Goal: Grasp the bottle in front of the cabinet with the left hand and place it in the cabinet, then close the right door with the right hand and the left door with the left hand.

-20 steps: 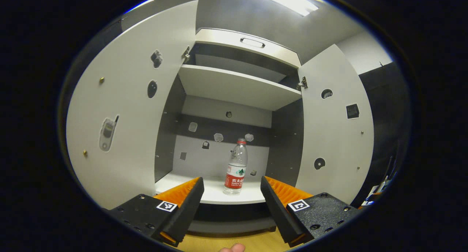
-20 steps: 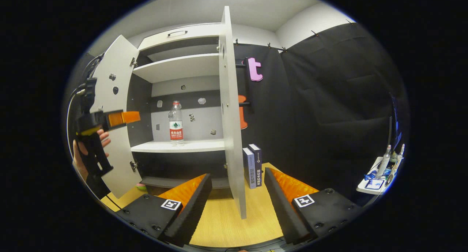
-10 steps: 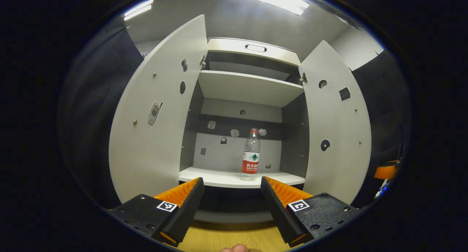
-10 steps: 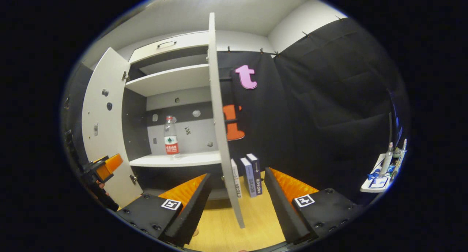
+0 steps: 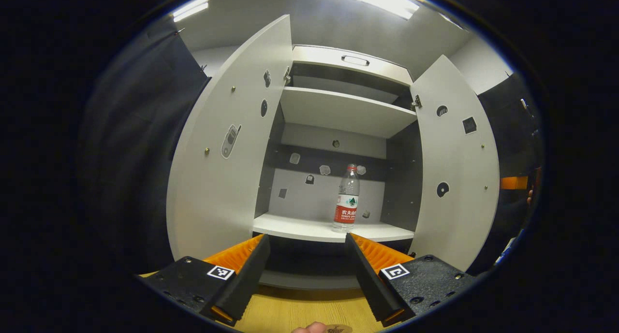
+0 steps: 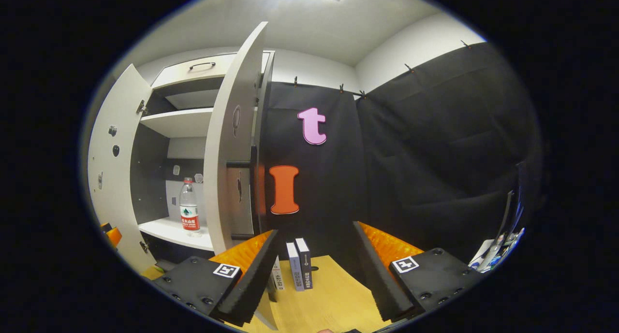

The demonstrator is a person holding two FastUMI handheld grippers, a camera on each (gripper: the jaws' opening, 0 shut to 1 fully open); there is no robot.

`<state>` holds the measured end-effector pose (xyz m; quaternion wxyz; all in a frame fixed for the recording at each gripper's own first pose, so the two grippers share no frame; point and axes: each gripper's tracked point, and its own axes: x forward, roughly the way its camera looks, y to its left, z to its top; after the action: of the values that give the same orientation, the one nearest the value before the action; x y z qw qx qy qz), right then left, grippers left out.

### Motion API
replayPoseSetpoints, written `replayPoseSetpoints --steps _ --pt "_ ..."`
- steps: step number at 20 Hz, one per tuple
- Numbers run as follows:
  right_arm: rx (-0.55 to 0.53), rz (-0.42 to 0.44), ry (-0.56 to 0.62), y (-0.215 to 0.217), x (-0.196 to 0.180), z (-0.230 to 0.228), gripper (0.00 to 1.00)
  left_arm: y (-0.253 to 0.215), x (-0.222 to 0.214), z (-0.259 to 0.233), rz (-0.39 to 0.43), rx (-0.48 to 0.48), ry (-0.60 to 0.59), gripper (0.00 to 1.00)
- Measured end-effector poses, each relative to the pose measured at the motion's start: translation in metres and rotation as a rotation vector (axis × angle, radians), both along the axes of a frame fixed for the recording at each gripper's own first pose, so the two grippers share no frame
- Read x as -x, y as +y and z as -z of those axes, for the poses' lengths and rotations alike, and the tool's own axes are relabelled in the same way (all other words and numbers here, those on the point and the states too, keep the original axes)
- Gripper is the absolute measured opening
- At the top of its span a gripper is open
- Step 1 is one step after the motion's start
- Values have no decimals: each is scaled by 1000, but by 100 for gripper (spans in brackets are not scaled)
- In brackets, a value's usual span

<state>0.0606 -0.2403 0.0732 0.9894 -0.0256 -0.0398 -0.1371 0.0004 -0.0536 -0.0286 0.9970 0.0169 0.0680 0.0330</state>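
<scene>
A clear bottle (image 5: pixel 346 198) with a red label stands upright on the cabinet's lower shelf (image 5: pixel 309 230), right of the middle. Both white doors are swung open: the left door (image 5: pixel 227 149) and the right door (image 5: pixel 457 173). My left gripper (image 5: pixel 306 239) is open and empty, held in front of the shelf and apart from the bottle. In the right gripper view, my right gripper (image 6: pixel 315 229) is open and empty, just right of the right door (image 6: pixel 227 159), whose outer face is turned toward it. The bottle (image 6: pixel 189 212) shows past that door.
Three books (image 6: pixel 299 265) stand upright on the wooden tabletop (image 6: pixel 333 299) beside the cabinet, between my right fingers. An upper shelf (image 5: pixel 338 111) and a drawer with a handle (image 5: pixel 355 60) sit above. A small side table (image 6: pixel 493 255) with clutter is at the far right.
The left gripper has drawn back from the cabinet, leaving the bottle standing on the shelf. The right gripper has swung right, round the right door's edge to its outer side.
</scene>
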Motion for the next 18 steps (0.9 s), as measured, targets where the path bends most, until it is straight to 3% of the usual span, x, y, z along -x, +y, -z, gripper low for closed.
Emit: replayPoseSetpoints --steps 4,5,6,8,9,14,18 --pt "35 -4 5 7 -9 -3 98 11 7 4 -28 16 12 95" --pt "55 4 3 6 -12 -5 89 14 8 4 -37 17 14 95" --pt "65 7 -2 10 -9 -6 88 16 9 4 -41 18 15 95" --pt "72 0 -3 15 -10 -3 89 17 8 6 -38 23 19 95" --pt "69 -7 -9 17 -10 -5 94 15 7 5 -26 33 15 95" --pt "47 -27 -2 33 -9 -2 93 4 2 -2 27 57 -6 95" --pt "37 -101 0 69 -8 1 93 5 3 3 43 63 13 95"
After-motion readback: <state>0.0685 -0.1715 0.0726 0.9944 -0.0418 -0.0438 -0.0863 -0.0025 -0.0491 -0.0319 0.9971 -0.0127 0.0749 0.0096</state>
